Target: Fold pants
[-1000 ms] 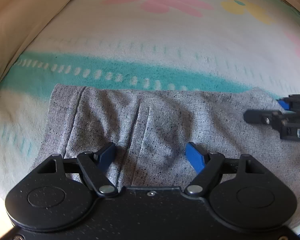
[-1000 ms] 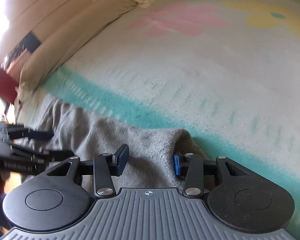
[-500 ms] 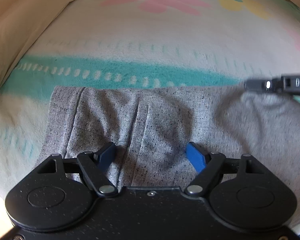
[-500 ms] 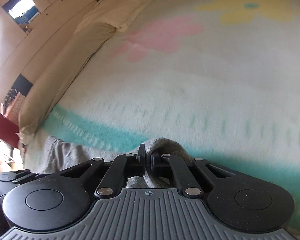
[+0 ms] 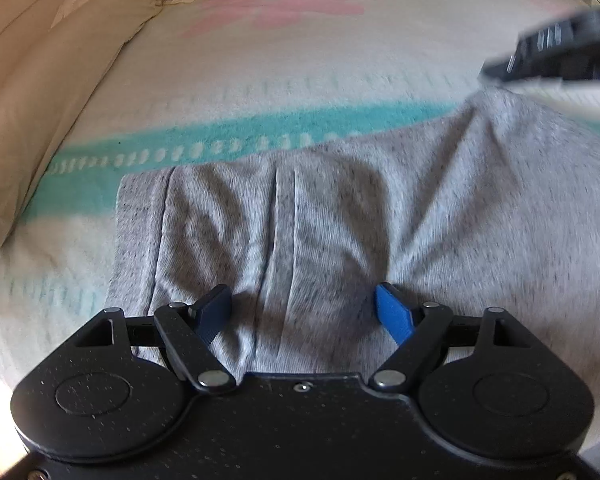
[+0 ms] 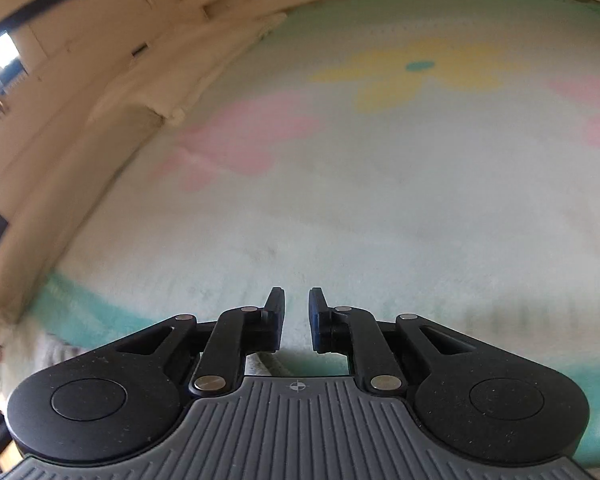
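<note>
- Grey pants [image 5: 340, 216] on bed blanket [image 5: 300, 80], spread across near half of left wrist view; hem edge at left, over the teal stripe [image 5: 260, 136].
- Left tongs [image 5: 303, 312] spread wide, blue pads either side of a lengthwise seam fold, nothing clamped; fabric lies under and between the fingers.
- Right side of pants lifted into a peak toward far right, rising to the right tongs [image 5: 496, 70]; blurred there, contact point not resolvable.
- Creases radiating from that peak down toward the centre of the cloth.
- Right wrist view: right tongs [image 6: 297, 312] nearly closed, narrow gap between the pads; blanket visible through the gap, no cloth visible between the tips.
- Small strip of pale material just below the pads near the tong base; cannot tell whether gripped.
- Sliver of grey pants [image 6: 56, 350] at near left edge of right wrist view, beside the teal stripe [image 6: 84, 320].
- Blanket pattern: pink flower [image 6: 240, 136] and yellow flower [image 6: 416, 72] far side, off-white ground.
- Beige pillows [image 5: 52, 72] along left side of the bed.
</note>
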Motion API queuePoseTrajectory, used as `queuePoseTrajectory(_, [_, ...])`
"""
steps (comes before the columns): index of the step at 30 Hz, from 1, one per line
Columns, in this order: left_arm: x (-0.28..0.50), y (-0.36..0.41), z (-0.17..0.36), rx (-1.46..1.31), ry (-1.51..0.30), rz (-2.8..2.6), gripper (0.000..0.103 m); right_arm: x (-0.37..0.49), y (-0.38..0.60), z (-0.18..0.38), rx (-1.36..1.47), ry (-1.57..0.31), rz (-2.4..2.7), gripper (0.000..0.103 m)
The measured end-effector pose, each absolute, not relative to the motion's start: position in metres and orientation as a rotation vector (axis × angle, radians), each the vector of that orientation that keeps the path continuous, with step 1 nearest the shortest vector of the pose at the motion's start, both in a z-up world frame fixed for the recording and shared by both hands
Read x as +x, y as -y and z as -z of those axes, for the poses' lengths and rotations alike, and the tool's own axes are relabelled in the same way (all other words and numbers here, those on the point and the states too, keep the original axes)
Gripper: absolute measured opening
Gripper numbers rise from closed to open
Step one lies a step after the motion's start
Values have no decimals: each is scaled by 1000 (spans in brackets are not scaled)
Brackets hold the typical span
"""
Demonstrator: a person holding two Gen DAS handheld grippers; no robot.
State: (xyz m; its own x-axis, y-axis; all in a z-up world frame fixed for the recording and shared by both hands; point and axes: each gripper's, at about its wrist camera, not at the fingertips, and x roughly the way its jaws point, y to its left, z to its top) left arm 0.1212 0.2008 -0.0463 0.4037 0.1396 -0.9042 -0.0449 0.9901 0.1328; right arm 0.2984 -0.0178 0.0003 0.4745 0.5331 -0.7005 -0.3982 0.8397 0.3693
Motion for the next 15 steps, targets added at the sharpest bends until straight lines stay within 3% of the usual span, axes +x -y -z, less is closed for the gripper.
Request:
queuePoseTrajectory(7, [90, -201, 39, 132, -1179, -77, 81, 255, 6, 18, -95, -1028, -658, 13])
queuePoseTrajectory(10, [87, -206, 33, 89, -1204, -76, 74, 263, 20, 42, -137, -1050, -404, 13])
queuePoseTrajectory(15, [91, -220, 15, -20, -1159, -137, 66, 236, 46, 19, -110, -1004, -403, 13])
